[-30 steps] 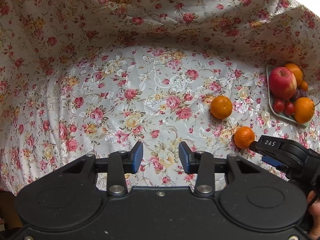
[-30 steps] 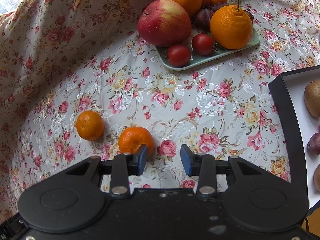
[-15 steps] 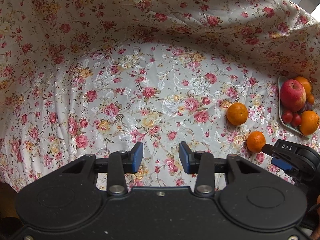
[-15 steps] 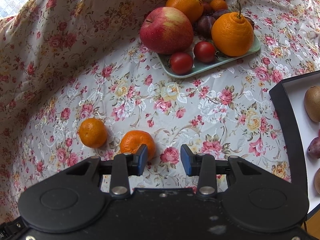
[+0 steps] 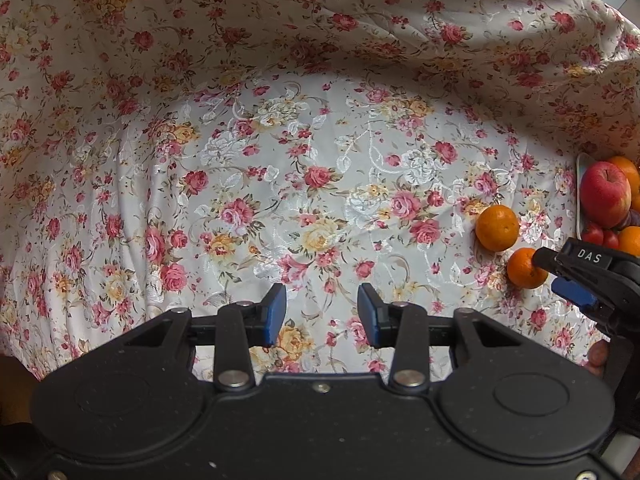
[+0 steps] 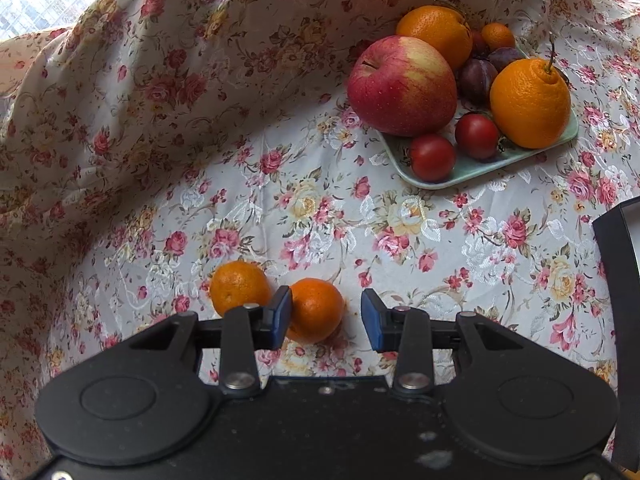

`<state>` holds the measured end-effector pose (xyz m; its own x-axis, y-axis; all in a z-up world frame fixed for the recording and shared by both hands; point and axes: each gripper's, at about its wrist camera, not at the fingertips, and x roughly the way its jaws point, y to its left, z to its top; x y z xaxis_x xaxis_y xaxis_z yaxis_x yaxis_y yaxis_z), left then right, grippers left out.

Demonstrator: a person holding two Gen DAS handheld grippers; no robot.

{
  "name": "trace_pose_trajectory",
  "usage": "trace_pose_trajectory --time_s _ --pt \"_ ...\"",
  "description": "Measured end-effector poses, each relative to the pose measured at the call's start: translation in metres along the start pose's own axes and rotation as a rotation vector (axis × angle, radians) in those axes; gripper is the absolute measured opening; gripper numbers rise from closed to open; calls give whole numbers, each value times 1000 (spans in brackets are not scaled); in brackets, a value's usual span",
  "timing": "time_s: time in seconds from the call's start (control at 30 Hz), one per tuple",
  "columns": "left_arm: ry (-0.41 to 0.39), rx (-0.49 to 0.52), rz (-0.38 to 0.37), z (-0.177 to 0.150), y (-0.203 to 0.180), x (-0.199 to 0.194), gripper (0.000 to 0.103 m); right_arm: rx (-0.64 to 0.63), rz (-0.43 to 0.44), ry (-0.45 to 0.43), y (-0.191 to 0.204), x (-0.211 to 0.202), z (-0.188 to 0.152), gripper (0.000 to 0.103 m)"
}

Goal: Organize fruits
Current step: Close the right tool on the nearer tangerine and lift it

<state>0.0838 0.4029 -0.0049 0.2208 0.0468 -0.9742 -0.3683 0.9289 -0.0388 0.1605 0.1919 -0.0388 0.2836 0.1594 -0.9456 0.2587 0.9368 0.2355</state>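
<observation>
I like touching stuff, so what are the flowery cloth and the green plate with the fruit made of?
The flowery cloth looks like woven fabric with a satin sheen: it wrinkles and folds, and its pale leaf patterns glint in the light. The green plate looks hard and glossy, probably glazed ceramic or melamine; its smooth rounded rim shines, but the look alone cannot tell which.

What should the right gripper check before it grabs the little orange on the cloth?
1. Right gripper open: ok.
2. Near orange between the fingers: not ok, it sits off-centre against the left finger.
3. Far orange clear of the fingers: not ok, it sits just behind that finger.
4. Left gripper out of the way: ok, it holds nothing.
5. Room on the tray: cannot tell.
</observation>
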Motion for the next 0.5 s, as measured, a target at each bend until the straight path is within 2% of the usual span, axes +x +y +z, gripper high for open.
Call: trace_pose_trajectory --time_s 0.1,0.27,0.5 --pt "0 6 7 0 -2 2 49 -9 3 14 0 12 5 40" --pt "8 21 0 0 -9 7 49 24 57 48 -5 19 10 39" --pt "23 19 -1 1 -26 13 49 -68 111 141 -2 16 -2 34"
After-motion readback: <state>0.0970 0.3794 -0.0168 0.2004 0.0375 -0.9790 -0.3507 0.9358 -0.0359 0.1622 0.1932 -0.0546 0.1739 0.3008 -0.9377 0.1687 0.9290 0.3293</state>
